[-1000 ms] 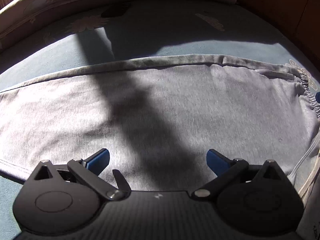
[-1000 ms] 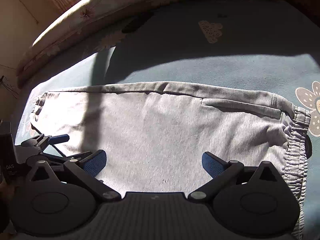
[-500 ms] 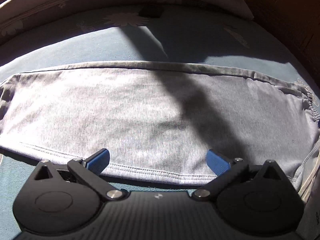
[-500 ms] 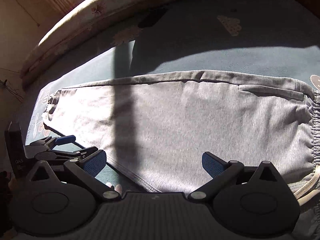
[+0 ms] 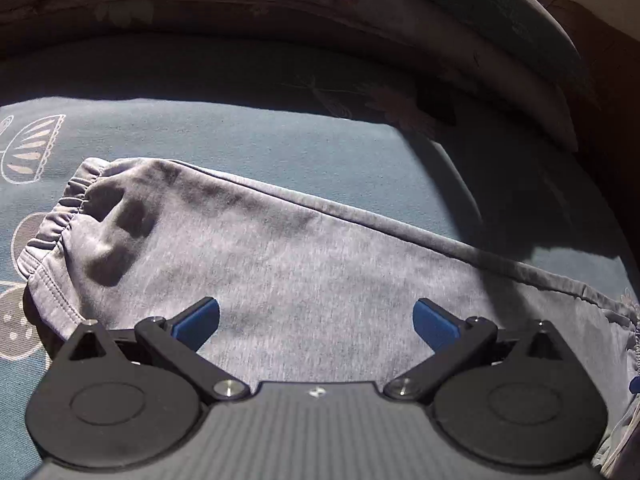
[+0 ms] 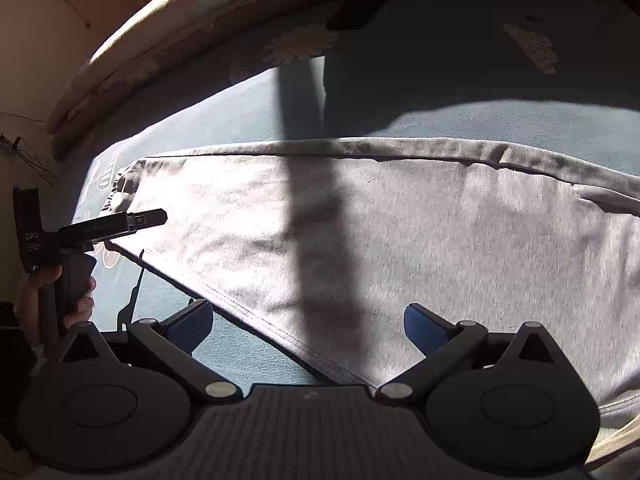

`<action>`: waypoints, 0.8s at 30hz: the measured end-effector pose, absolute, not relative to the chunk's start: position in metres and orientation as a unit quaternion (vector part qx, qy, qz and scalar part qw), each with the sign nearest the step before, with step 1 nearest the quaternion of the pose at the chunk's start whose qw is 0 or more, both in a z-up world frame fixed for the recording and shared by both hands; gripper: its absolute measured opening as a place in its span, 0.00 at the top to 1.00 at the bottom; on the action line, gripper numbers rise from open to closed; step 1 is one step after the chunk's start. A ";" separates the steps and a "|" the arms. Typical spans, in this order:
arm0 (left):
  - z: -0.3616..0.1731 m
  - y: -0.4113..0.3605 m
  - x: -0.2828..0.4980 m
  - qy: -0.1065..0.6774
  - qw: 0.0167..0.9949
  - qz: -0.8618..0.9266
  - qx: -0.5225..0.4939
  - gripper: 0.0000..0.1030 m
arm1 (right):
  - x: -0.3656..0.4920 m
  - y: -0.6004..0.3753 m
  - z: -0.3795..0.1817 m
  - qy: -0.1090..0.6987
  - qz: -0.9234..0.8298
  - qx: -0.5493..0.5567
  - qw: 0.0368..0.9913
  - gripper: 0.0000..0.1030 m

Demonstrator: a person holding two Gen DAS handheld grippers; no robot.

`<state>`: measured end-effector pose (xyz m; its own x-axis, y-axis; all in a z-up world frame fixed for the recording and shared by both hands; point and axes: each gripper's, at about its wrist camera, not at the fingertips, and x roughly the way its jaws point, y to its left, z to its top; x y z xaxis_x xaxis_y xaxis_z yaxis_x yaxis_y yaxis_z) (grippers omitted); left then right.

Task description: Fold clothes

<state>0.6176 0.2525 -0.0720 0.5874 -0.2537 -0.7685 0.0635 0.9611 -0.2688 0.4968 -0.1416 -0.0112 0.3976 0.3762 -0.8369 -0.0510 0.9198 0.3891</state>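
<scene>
Grey trousers [image 5: 304, 280] lie flat on the bed [image 5: 280, 140]; left claw [image 5: 316, 316] and right claw [image 6: 308, 320] hover agape, empty; advise pinching the cuff [image 5: 52, 240] and hem squarely before folding over.

Strong sunlight falls across a bed with a blue patterned sheet [image 6: 460, 124], broken by dark shadows. A floral quilt [image 6: 168, 36] lines its far edge, against a cream wall [image 6: 44, 32].

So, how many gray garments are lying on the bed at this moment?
1. The gray pants lie flat across the blue bedsheet, elastic cuff at the left end. Both grippers hover open above them. Anything beyond the frame edges is unseen.
</scene>
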 end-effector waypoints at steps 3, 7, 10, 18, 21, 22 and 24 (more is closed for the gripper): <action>-0.079 0.289 0.652 0.413 0.895 -0.076 -0.149 0.01 | 0.507 -0.130 -0.016 0.532 0.133 0.155 0.822 0.00; -0.101 0.322 0.691 0.427 0.880 -0.047 -0.202 0.01 | 0.516 -0.115 -0.031 0.537 0.135 0.144 0.820 0.00; -0.107 0.333 0.708 0.437 0.879 -0.029 -0.189 0.01 | 0.519 -0.108 -0.042 0.544 0.142 0.131 0.816 0.00; -0.082 0.329 0.706 0.449 0.872 -0.066 -0.182 0.01 | 0.519 -0.118 -0.046 0.547 0.135 0.137 0.815 0.00; -0.088 0.331 0.693 0.472 0.848 -0.094 -0.221 0.01 | 0.519 -0.125 -0.042 0.542 0.133 0.141 0.818 0.00; -0.093 0.331 0.690 0.484 0.846 -0.081 -0.209 0.01 | 0.518 -0.126 -0.042 0.541 0.133 0.142 0.818 0.00; -0.101 0.335 0.687 0.495 0.844 -0.055 -0.198 0.01 | 0.516 -0.129 -0.042 0.540 0.130 0.143 0.819 0.00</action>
